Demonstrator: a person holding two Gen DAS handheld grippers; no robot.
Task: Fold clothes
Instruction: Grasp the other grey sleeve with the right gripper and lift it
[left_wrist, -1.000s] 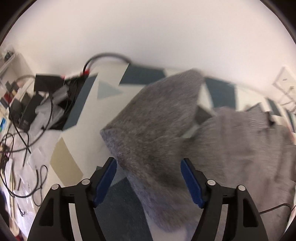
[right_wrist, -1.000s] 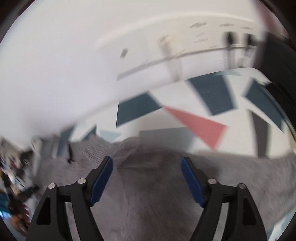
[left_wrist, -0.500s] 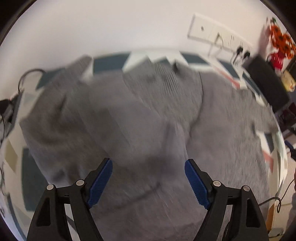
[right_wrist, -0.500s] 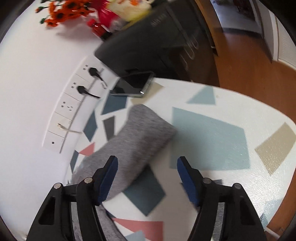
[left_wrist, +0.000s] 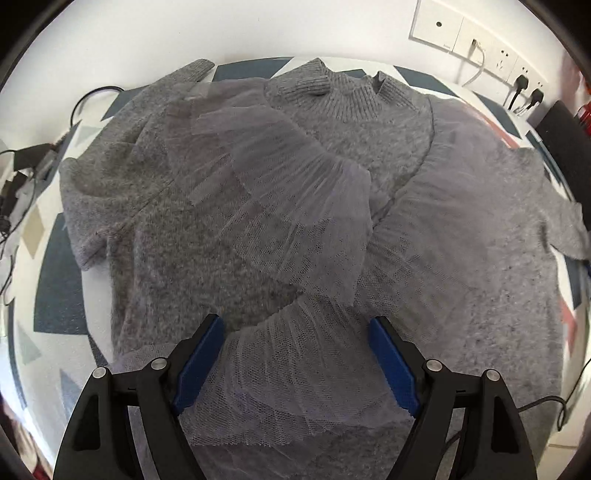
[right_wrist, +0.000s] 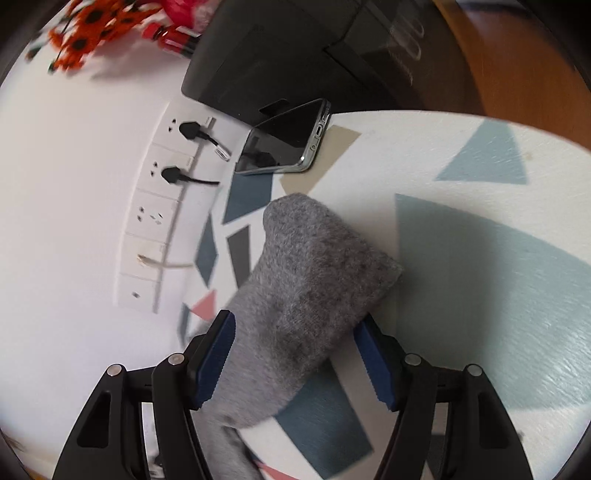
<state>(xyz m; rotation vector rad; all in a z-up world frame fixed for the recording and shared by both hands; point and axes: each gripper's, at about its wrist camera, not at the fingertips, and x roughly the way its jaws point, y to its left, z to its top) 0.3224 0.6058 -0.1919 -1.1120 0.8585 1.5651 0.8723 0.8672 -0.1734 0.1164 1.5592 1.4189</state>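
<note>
My left gripper (left_wrist: 295, 363) points steeply down over the grey knitted sweater with a ribbed collar (left_wrist: 229, 206), which lies spread flat on the white table with blue, grey, beige and pink geometric patches (left_wrist: 55, 295). A sheer grey pleated mesh layer (left_wrist: 295, 229) runs across the sweater's front and passes between my left fingers (left_wrist: 197, 363); the jaws stand wide and are opening, the pads not pressing on the fabric. The ribbed collar (left_wrist: 351, 99) lies toward the wall, and one sleeve (left_wrist: 181, 79) reaches up to the far left edge.

At the left rim of the table, black cables and small dark devices (left_wrist: 26, 162) crowd the edge, just beside the sweater's shoulder. On the wall behind, a row of white wall sockets (left_wrist: 480, 40) carries a white cable and two black plugs.

My right gripper (right_wrist: 295, 362) straddles the grey sleeve end of the sweater (right_wrist: 314, 280) lying on the patterned tabletop. Its jaws are closing, with the sleeve between them; the left pad (right_wrist: 216, 363) touches the knit, the right one stands just clear. Beyond the cuff, a dark-screened smartphone (right_wrist: 284, 140) rests at the table's far edge, leaning against a black cabinet (right_wrist: 280, 55). Blurred orange artificial flowers (right_wrist: 85, 33) and a red object sit near the cabinet's top. I see no containers in either view.
</note>
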